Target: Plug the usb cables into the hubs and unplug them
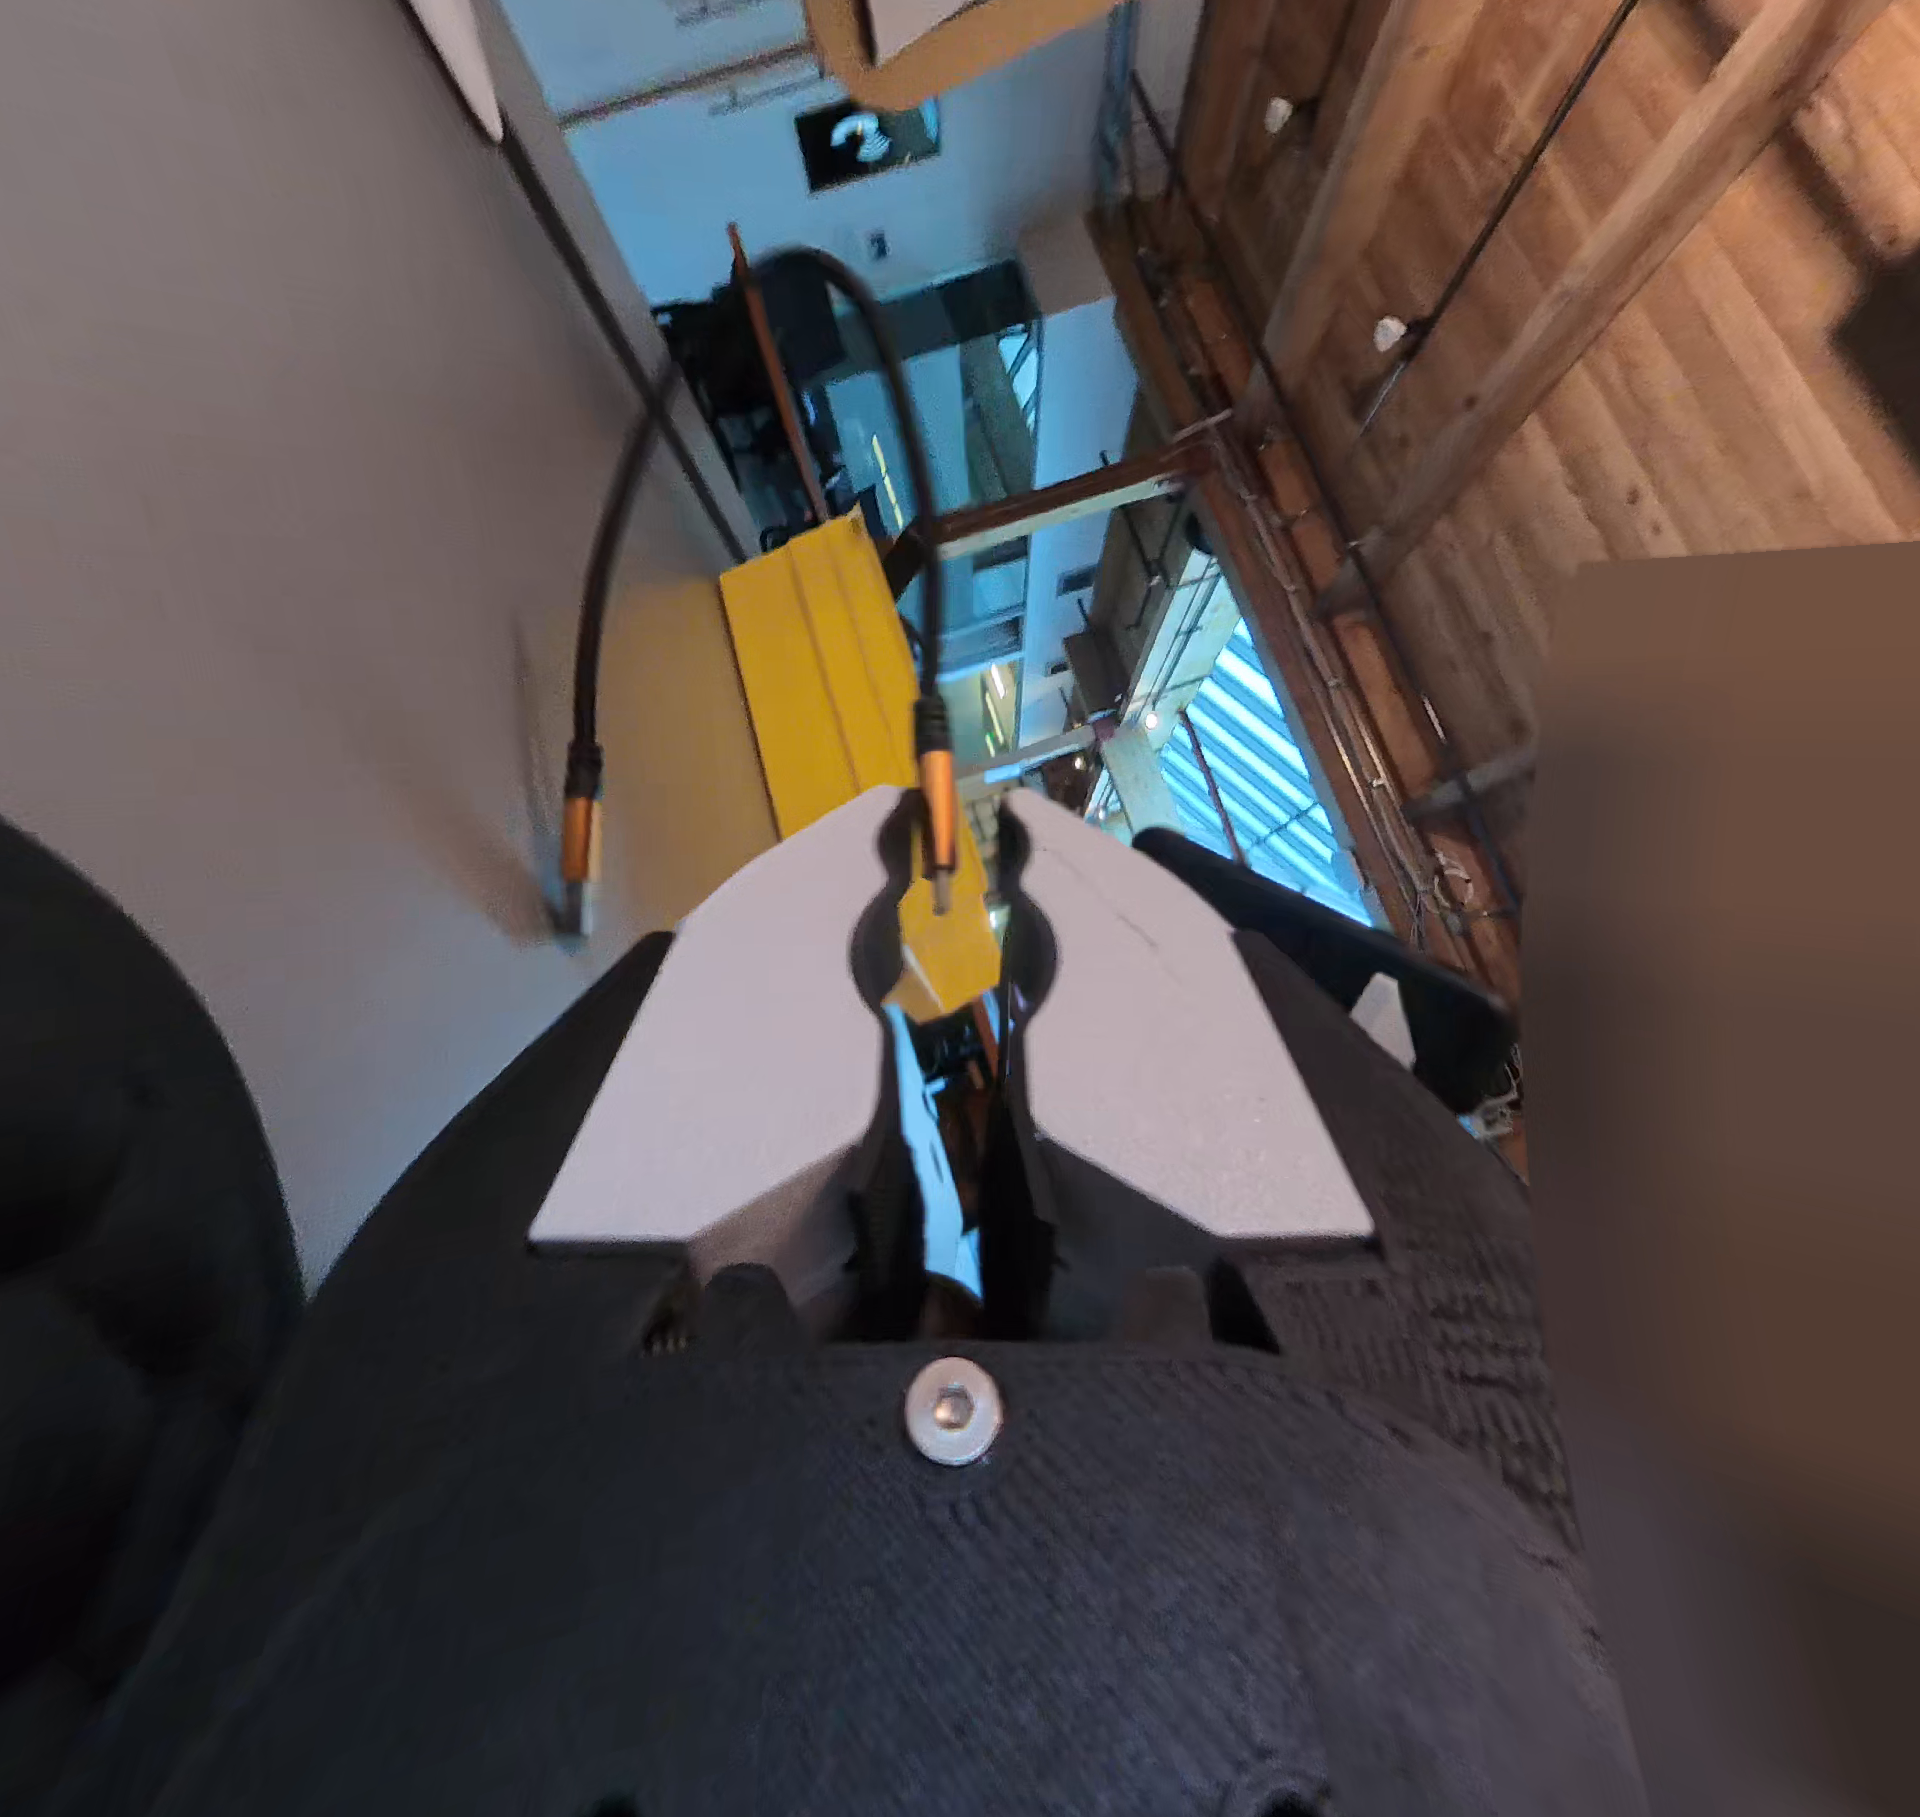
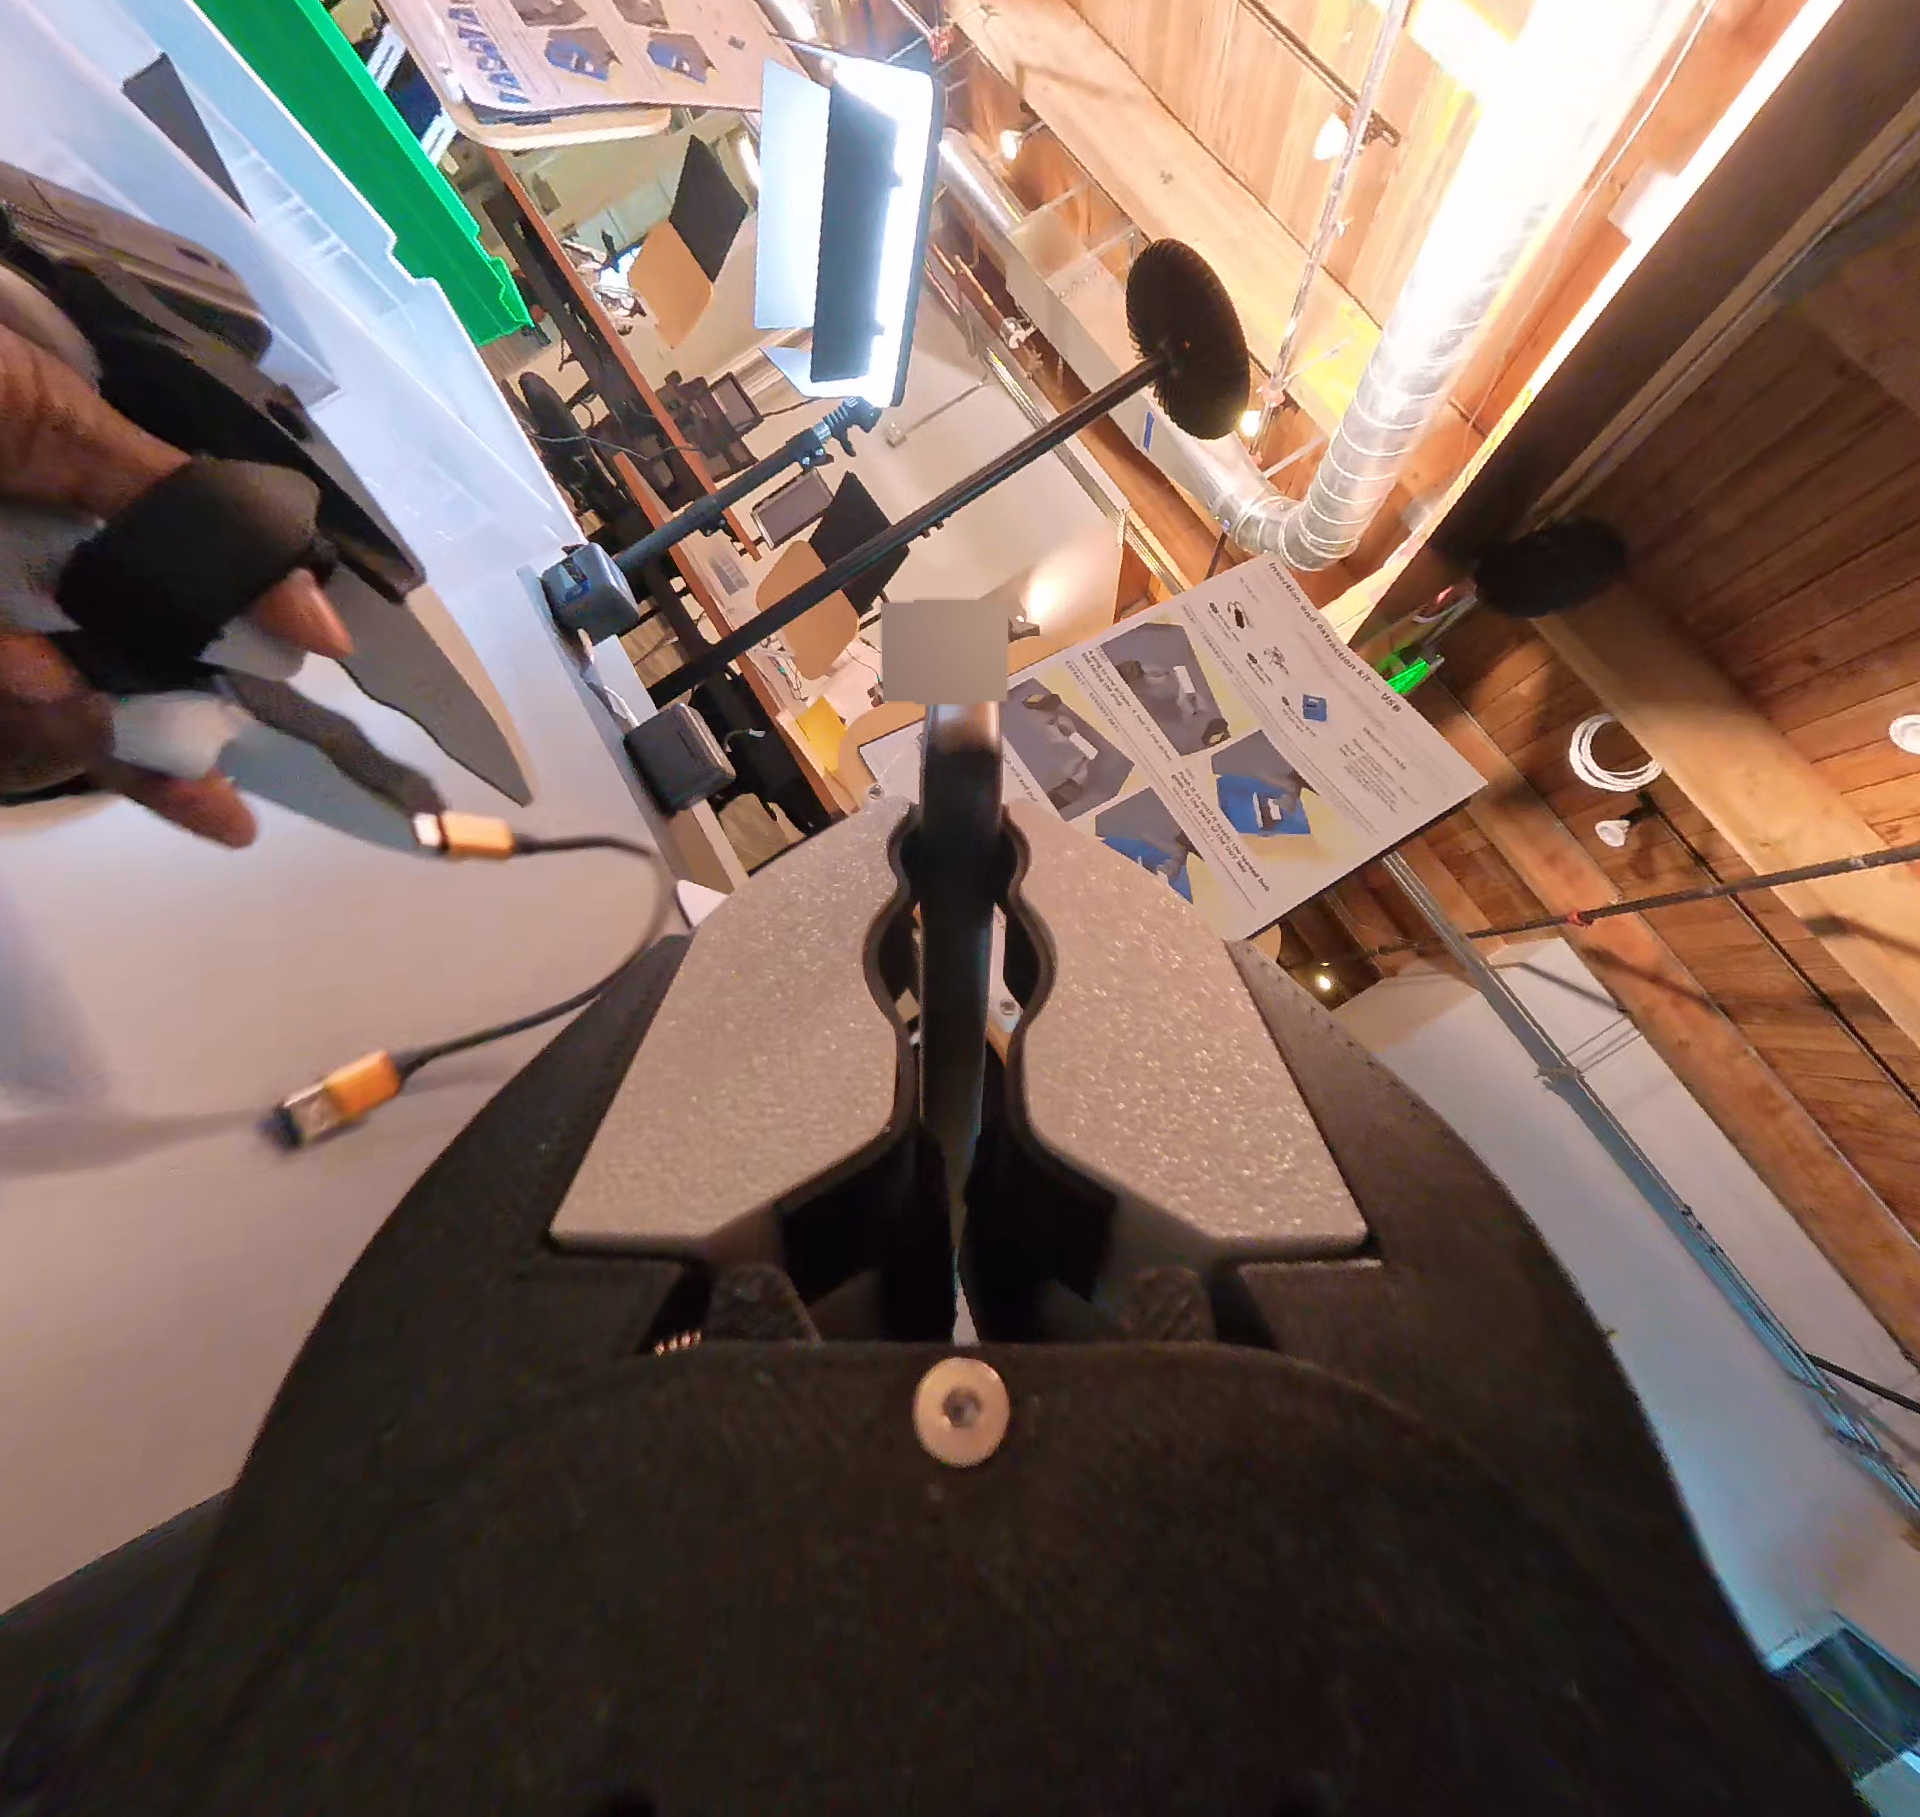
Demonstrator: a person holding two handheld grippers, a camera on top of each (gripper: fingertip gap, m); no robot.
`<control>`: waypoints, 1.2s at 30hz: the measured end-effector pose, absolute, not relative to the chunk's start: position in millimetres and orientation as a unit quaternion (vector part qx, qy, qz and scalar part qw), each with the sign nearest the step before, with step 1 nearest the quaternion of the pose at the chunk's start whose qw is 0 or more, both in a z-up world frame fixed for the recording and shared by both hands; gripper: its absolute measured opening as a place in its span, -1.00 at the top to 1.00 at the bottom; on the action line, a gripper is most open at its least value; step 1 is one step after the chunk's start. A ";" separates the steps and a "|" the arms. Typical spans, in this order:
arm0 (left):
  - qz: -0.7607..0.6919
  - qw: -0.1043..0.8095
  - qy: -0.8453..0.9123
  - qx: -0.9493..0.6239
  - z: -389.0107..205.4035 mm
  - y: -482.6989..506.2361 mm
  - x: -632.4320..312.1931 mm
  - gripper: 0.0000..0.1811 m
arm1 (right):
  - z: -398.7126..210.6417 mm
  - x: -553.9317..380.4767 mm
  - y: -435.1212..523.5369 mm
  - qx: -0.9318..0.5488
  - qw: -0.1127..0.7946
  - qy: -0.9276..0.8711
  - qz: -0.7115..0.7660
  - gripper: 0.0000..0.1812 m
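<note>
White table (image 2: pixel 208 1248) | left hand-held gripper (image 1: pixel 951 837) clamps cable plug (image 1: pixel 935 811) | right hand-held gripper (image 2: pixel 961 832) clamps hub (image 2: pixel 956 936)

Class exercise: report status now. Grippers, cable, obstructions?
Left gripper shut on cable. Right gripper shut on hub. Cable's other plug hangs free. Nothing between.

1. Wooden plank ceiling (image 2: pixel 1195 157) with beams fills two o'clock, brightly lit.
2. Silver duct (image 2: pixel 1382 417) bends at one o'clock.
3. Glowing light panel (image 2: pixel 852 219) at twelve o'clock.
4. White table (image 1: pixel 260 520) spreads at nine o'clock.
5. Windows (image 1: pixel 1247 759) shine blue near centre.
</note>
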State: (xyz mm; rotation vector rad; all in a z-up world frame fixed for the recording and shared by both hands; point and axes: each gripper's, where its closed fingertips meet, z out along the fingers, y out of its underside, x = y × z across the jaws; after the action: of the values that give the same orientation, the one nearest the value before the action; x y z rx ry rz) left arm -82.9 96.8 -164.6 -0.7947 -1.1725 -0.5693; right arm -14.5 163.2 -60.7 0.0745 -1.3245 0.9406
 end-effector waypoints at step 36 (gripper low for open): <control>0.020 0.251 0.489 -0.835 -244.4 88.5 -45.8 0.73 | -57.3 -7.7 190.2 0.008 0.688 -0.573 0.445 0.87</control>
State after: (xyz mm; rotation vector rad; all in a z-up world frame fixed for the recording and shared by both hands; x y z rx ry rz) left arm -45.8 88.5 -244.4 -2.2712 1.3317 0.0556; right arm -7.7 190.2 -57.3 0.0184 -1.2815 0.9957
